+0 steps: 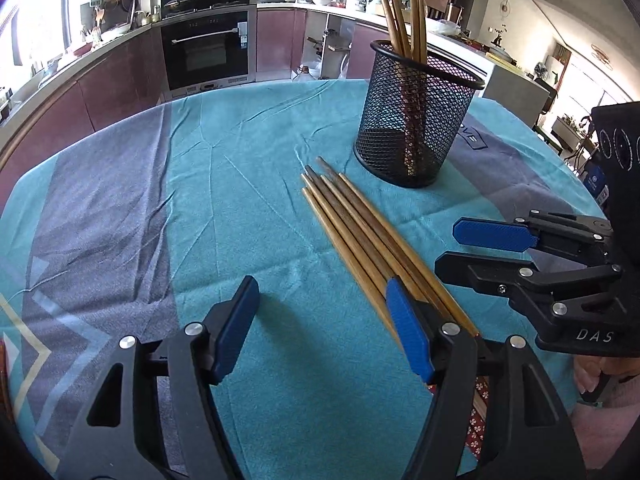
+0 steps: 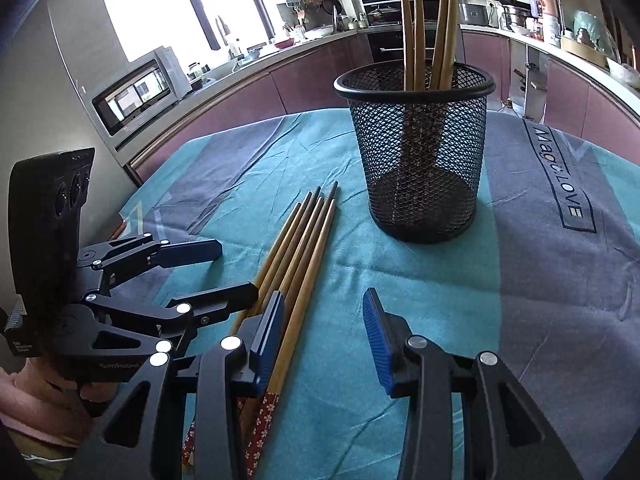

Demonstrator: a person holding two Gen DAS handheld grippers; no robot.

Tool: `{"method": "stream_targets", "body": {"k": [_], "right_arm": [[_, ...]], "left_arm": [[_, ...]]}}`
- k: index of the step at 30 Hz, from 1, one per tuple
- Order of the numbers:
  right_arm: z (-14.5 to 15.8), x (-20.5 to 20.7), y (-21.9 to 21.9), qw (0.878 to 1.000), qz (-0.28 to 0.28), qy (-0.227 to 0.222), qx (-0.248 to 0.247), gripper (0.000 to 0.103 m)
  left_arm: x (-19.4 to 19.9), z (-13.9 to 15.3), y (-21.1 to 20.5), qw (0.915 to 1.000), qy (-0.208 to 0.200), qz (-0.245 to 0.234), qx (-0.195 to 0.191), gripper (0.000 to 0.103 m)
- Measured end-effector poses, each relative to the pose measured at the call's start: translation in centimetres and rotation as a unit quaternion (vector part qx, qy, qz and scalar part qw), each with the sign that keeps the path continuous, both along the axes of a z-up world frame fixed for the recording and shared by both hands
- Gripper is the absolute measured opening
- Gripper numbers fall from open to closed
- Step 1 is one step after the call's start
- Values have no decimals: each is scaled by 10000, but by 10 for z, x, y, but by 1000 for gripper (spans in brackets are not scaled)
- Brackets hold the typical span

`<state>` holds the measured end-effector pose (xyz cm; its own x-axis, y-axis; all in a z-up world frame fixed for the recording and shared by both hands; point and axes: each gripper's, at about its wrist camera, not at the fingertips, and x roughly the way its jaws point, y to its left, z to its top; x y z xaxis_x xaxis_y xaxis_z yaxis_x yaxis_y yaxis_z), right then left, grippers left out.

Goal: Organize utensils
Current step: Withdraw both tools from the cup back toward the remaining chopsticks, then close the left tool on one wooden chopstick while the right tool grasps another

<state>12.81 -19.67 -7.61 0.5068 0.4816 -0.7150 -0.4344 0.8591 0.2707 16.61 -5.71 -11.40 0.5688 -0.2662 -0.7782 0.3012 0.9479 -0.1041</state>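
Several wooden chopsticks (image 1: 360, 236) lie side by side on the teal and grey tablecloth (image 1: 240, 200), their patterned red ends toward me. More chopsticks stand in a black mesh cup (image 1: 416, 120) just beyond them. My left gripper (image 1: 322, 330) is open over bare cloth, with its right finger across the bundle. My right gripper (image 2: 325, 338) is open too; its left finger overlaps the chopsticks (image 2: 304, 248) and the outermost stick runs just inside that pad, untouched by the other pad. Each gripper shows in the other view: right gripper (image 1: 448, 246), left gripper (image 2: 238, 270). The mesh cup (image 2: 416, 152) stands ahead.
The table's far edge curves behind the cup. Beyond it are kitchen counters, an oven (image 1: 208, 52) and a microwave (image 2: 136, 96). A person's hand (image 2: 40, 396) holds the left gripper's handle. Wrinkled cloth spreads to the left of the bundle.
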Motion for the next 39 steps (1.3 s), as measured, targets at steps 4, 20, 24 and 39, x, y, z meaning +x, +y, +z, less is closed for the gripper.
{"method": "stream_targets", "body": {"k": [4, 20, 24, 39], "right_arm": [[-2, 0, 5, 10000, 16, 5, -24, 39], [-3, -1, 14, 9998, 35, -34, -192, 39], [-4, -1, 17, 9995, 7, -39, -310, 37], [-6, 6, 35, 9958, 3, -189, -894, 30]], "left_arm": [[-1, -1, 0, 10000, -26, 6, 44, 62], [-1, -1, 5, 9999, -65, 25, 152, 47], [0, -1, 7, 9999, -68, 34, 143, 42], [8, -1, 14, 10000, -24, -25, -23, 24]]}}
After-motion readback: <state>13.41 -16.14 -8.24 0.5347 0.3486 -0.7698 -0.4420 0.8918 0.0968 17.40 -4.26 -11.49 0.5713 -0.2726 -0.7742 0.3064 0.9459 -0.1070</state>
